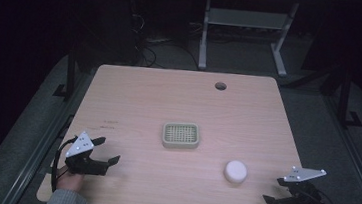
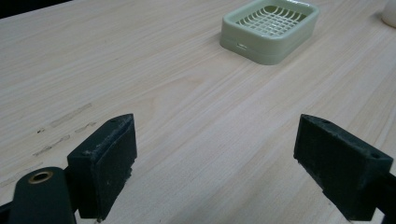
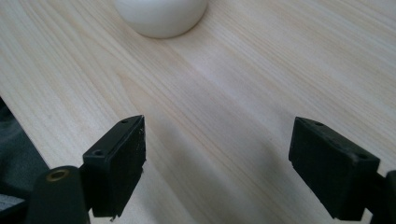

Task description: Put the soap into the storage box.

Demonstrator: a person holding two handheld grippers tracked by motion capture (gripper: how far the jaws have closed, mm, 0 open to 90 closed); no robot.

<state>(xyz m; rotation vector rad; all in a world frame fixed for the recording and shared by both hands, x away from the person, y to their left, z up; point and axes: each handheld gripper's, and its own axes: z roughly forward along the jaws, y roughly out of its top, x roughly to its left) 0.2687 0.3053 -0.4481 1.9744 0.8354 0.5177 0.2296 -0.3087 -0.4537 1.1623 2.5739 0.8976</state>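
While both grippers gape empty, white soap (image 1: 235, 172) lies near right gripper (image 1: 277, 189), perhaps untouched.

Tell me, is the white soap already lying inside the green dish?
No, the white soap lies on the bare table, apart from the green dish.

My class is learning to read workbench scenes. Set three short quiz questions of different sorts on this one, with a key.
1. True or false: the white round soap lies inside the green soap dish.
2. Which tongs are nearer the soap: A left tongs, B right tongs?
3. Fill in: both tongs are ____ and hold nothing.

Key: 1 false, it lies on the table, apart from the dish. 2 B. 3 open.
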